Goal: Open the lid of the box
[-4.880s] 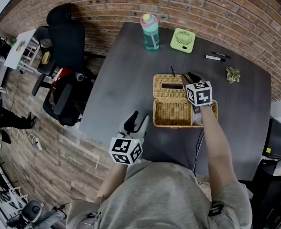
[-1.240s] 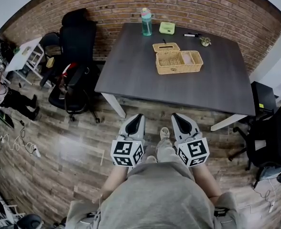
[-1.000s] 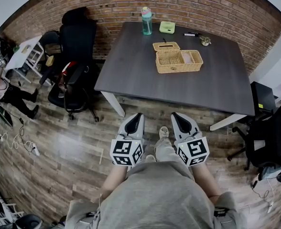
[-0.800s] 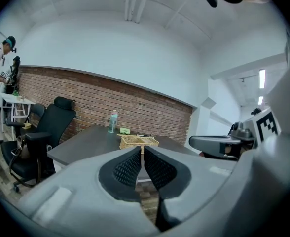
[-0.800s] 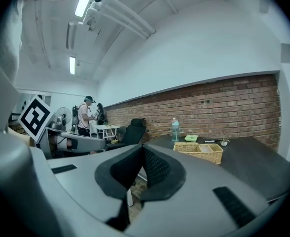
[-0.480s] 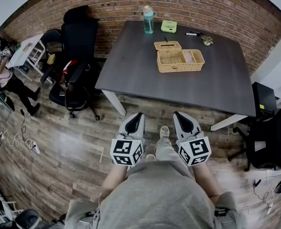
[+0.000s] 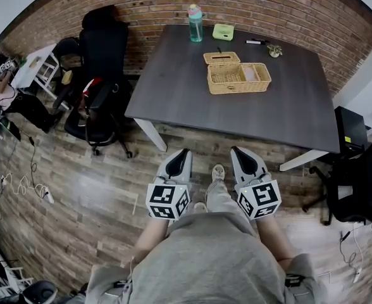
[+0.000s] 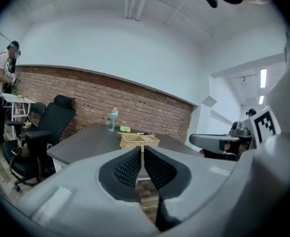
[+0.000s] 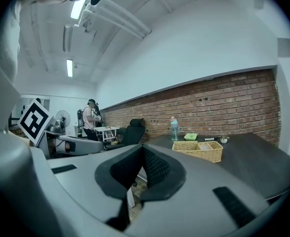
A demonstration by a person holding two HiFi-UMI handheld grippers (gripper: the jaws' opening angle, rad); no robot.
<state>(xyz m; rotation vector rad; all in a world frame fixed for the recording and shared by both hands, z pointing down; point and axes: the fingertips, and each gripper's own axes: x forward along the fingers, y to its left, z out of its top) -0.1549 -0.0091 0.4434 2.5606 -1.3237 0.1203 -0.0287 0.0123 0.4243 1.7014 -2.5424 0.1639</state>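
Wicker box (image 7: 236, 88) open on dark table (image 7: 236, 122)

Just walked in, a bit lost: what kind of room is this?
Most likely an office or lab workspace: a large dark grey table stands near a red brick wall, black swivel office chairs sit beside it, and loose cables trail over the wood-plank floor.

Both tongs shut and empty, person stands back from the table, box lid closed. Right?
Not closed: the head view shows the box open, its lid flipped back behind it. Left tongs and right tongs are shut and empty, back from the table.
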